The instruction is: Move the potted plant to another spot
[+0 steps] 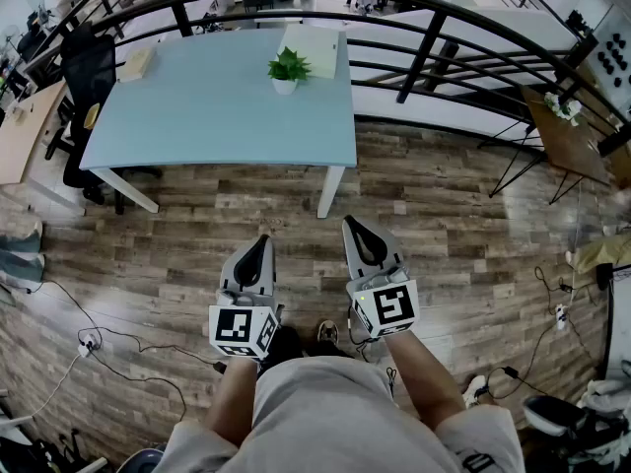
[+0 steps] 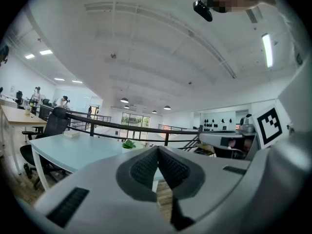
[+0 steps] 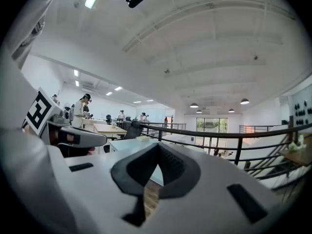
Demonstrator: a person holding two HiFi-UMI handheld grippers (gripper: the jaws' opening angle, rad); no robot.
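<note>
A small green potted plant (image 1: 287,70) in a white pot stands near the far right corner of a light blue table (image 1: 197,116). Both grippers hang over the wooden floor well short of the table's front edge, apart from the plant. My left gripper (image 1: 261,240) is shut with nothing in it, and my right gripper (image 1: 352,224) beside it is shut and empty too. In the left gripper view the plant (image 2: 128,144) shows far off, just above the closed jaw tips of the left gripper (image 2: 157,150). The right gripper (image 3: 158,147) points at the table's edge; no plant shows in that view.
A white flat object (image 1: 314,47) lies behind the plant and a small box (image 1: 137,62) at the table's far left. A black office chair (image 1: 87,77) stands left of the table. A black railing (image 1: 414,62) runs behind it. Cables and a power strip (image 1: 89,341) lie on the floor.
</note>
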